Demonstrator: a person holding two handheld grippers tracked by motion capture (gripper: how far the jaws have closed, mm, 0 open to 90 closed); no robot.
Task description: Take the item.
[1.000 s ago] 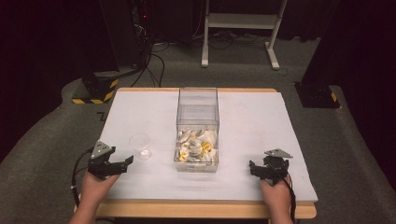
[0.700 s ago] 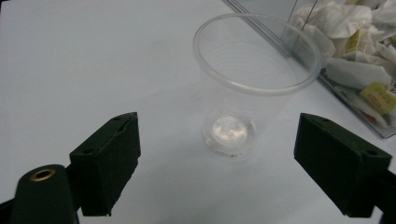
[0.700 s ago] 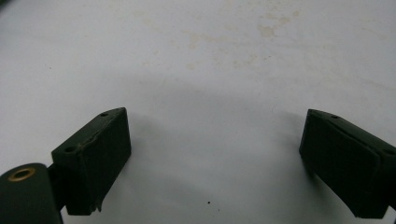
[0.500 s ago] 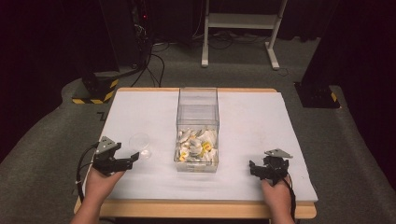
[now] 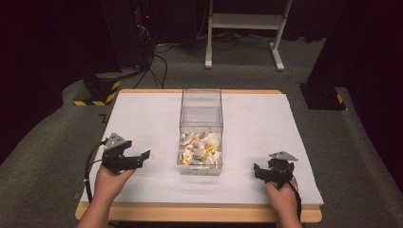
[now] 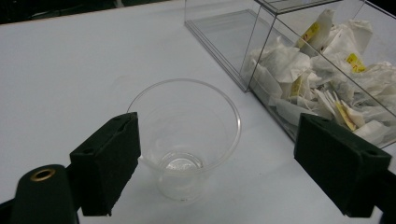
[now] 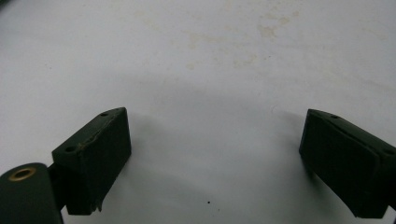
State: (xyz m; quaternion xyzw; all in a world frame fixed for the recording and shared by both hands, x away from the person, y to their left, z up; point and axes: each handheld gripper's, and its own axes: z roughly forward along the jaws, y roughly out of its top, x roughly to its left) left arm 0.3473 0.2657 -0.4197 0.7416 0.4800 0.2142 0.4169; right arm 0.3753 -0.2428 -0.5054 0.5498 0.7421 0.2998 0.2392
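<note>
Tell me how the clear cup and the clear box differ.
The clear cup is round, small and empty; the clear box is rectangular, far larger and holds crumpled tea bags. The cup sits between the open left claw; the box stands beside it, untouched. Both are transparent and upright on the white table.

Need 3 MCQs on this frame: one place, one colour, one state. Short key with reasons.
1. Where does the clear plastic cup stand?
A. between the left gripper fingers
B. inside the clear box
C. by the right gripper

2. What colour are the tags on the white paper sachets in the clear rectangular box?
A. blue
B. yellow
C. green

3. What state is the right gripper in?
A. shut on a sachet
B. shut on nothing
C. open above the white table

Key: 1 A, the left gripper view shows the cup upright between the two black fingers, neither clearly pressing it. 2 B, yellow tags show through the box wall. 3 C, its fingers stand wide apart with only bare table between.
</note>
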